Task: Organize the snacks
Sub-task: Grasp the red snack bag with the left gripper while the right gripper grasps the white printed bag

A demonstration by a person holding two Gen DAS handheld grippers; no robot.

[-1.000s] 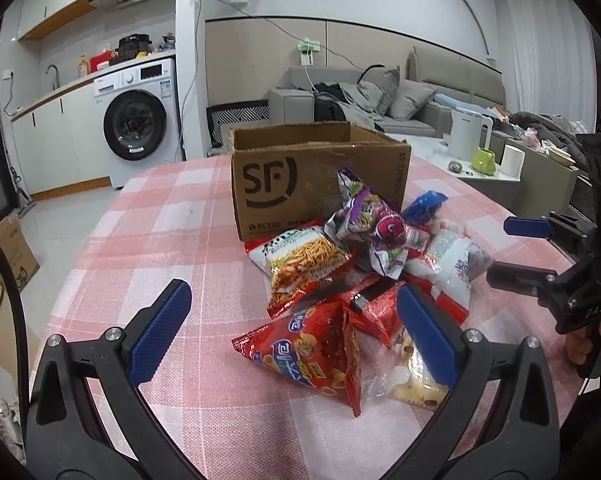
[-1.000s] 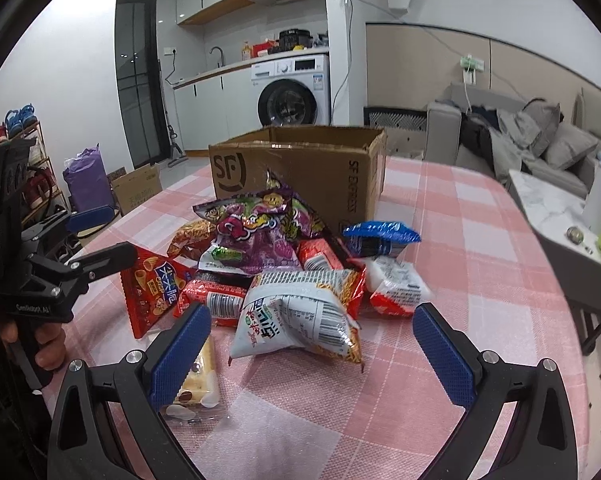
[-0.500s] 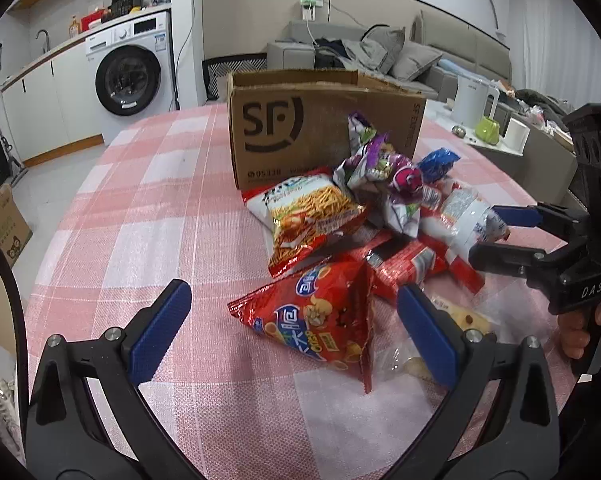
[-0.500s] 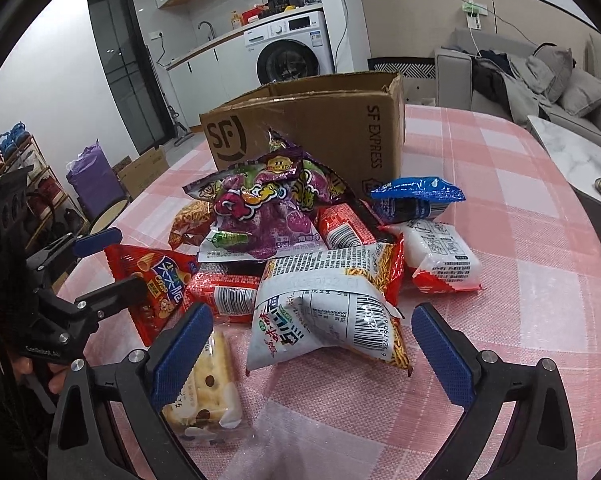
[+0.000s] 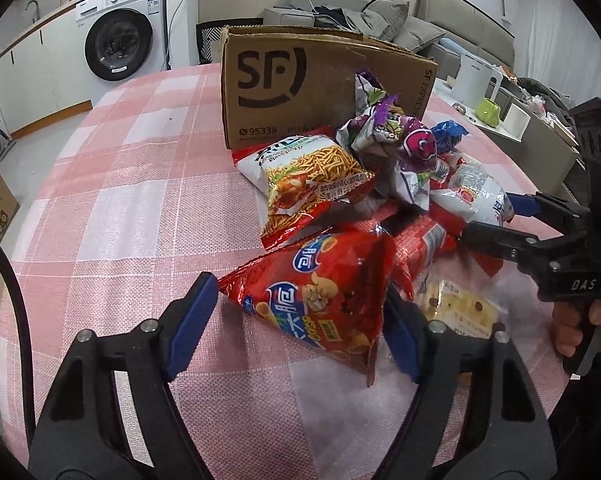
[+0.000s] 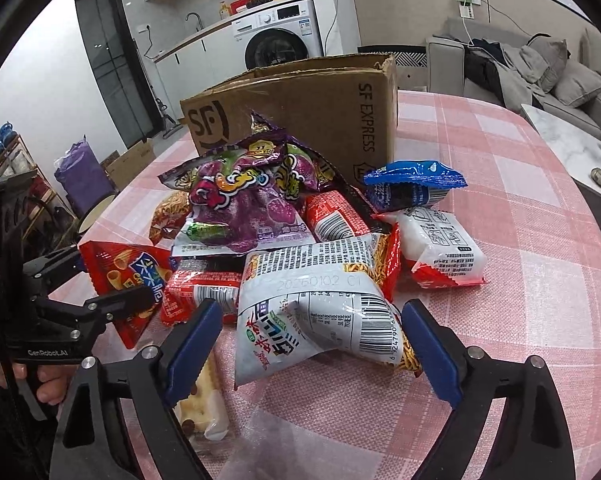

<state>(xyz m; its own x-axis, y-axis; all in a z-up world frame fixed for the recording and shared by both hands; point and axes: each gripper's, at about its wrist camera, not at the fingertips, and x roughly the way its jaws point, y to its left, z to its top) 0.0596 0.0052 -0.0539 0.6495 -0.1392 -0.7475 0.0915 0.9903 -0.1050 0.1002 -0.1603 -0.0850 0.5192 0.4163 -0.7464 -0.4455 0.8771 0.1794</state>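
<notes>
A pile of snack bags lies on the pink checked tablecloth [image 5: 120, 208] in front of an open SF cardboard box [image 5: 300, 84]. My left gripper [image 5: 296, 328] is open, its fingers on either side of a red triangular snack bag [image 5: 320, 292]. My right gripper [image 6: 312, 340] is open around a white noodle-snack bag [image 6: 320, 312]. The right gripper also shows in the left wrist view [image 5: 496, 220], and the left gripper in the right wrist view [image 6: 112, 280]. A purple bag [image 6: 240, 204], a blue pack [image 6: 412, 184] and a clear biscuit pack [image 5: 456, 308] lie in the pile.
The box [image 6: 300, 112] stands behind the pile. A washing machine [image 5: 120, 36] and counter are at the back left, a sofa [image 5: 420, 28] at the back right. A side table with a white kettle [image 5: 476, 80] is to the right.
Both grippers have moved forward and down toward the pile. The left one now straddles the red triangular bag, the right one the white noodle-snack bag. Both stay open.
</notes>
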